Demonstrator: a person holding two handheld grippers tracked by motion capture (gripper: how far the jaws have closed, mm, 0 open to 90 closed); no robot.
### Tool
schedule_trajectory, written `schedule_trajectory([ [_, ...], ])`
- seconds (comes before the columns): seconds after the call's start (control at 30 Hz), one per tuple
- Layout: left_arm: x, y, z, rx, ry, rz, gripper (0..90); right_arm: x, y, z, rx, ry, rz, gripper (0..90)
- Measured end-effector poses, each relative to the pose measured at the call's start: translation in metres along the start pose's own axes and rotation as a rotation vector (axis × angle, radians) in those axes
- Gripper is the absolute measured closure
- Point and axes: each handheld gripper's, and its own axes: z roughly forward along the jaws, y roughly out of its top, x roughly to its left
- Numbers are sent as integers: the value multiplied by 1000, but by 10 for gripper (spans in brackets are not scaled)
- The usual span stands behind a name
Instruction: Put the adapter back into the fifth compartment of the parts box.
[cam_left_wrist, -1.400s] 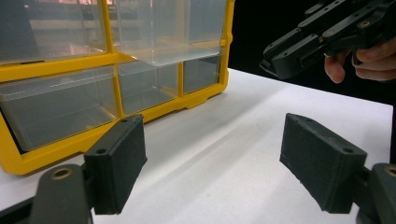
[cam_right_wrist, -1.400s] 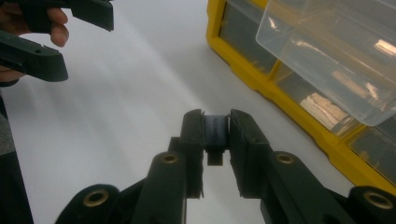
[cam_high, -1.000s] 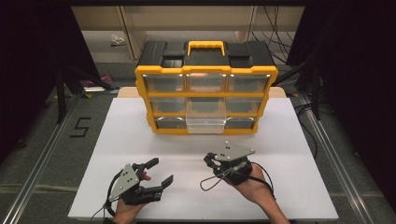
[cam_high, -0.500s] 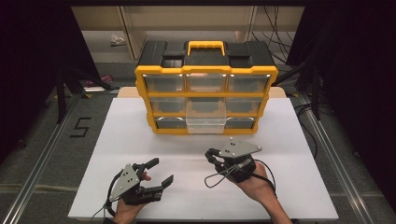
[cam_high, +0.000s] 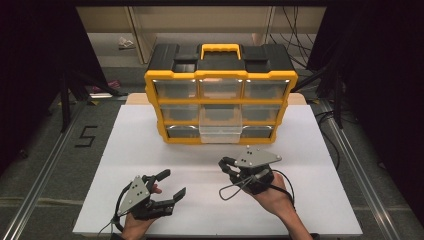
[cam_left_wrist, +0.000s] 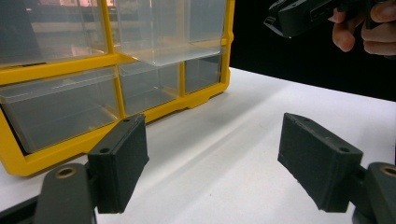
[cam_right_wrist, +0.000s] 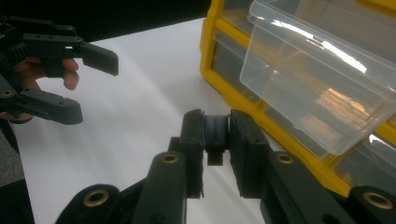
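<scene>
1. High view: the yellow organizer (cam_high: 220, 100) sits at centre top of the white table (cam_high: 125, 150), its middle clear drawer (cam_high: 220, 131) pulled out. My left gripper (cam_high: 169, 186) is at lower left, my right gripper (cam_high: 226, 167) at lower centre.
2. Left gripper view: my jaws stand wide apart, holding nothing; the organizer is upper left.
3. Right gripper view: my jaws pinch a small black piece (cam_right_wrist: 215, 133). The open drawer at upper right looks empty, so I judge that dropping the piece in remains.

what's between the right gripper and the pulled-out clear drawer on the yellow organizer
Nothing: in the high view just bare white table separates the right gripper from the clear drawer.
</scene>
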Motion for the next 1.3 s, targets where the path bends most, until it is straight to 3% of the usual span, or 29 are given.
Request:
schedule_trajectory([
  [1.3, 0, 0, 0, 0, 1, -1, 236, -7, 15, -9, -77, -31, 12, 764],
])
